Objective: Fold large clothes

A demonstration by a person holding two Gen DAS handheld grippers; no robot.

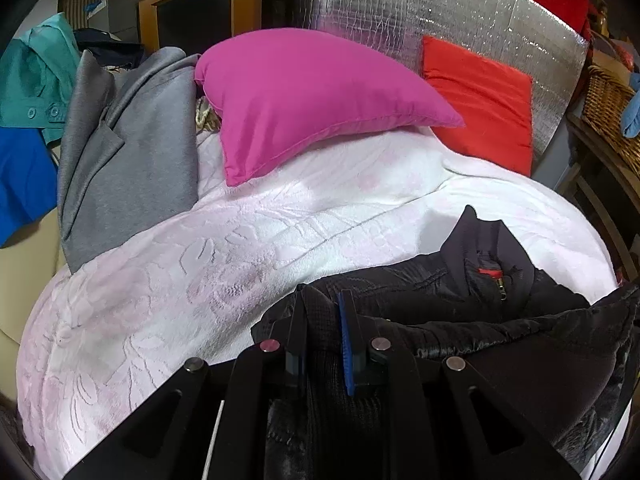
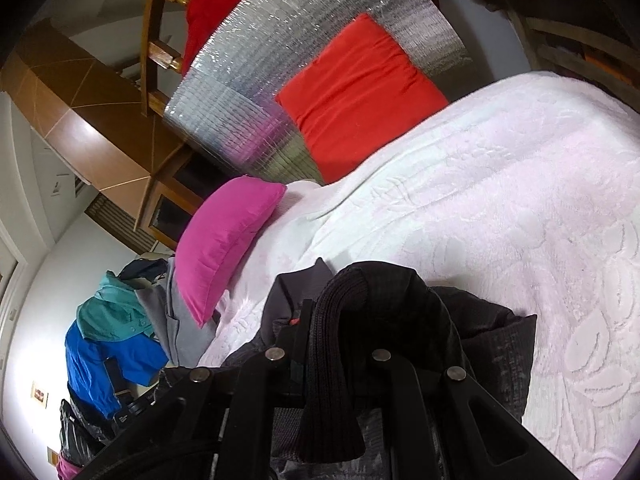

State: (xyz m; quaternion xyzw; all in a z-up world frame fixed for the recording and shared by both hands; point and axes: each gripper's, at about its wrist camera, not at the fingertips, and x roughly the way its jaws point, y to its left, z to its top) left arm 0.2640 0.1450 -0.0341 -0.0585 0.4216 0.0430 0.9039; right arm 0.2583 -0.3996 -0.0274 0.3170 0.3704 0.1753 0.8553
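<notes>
The black quilted jacket with a stand-up collar and a zip (image 1: 480,296) lay on the bed's pale pink embossed blanket (image 1: 200,272), at its near edge, well short of the magenta cushion (image 1: 312,100) that sat farther up the bed. The left gripper (image 1: 320,308) had its fingers (image 1: 345,320) drawn narrow and clamped on a fold of the jacket's dark fabric, which ran up between them from below; the collar lay just beyond and to the right of them. In the right wrist view, the right gripper (image 2: 336,320) also held its fingers (image 2: 305,320) nearly together, pinching a black ribbed knit cuff (image 2: 340,320) of the same jacket, which humped over the fingertips and draped down toward the camera. The rest of the jacket spread on the blanket beside them. Beyond the magenta cushion, a red cushion (image 1: 480,104) leaned against a silver foil panel (image 1: 400,12). On the cushion's other side a grey coat (image 1: 132,152) hung over the bed's edge.
</notes>
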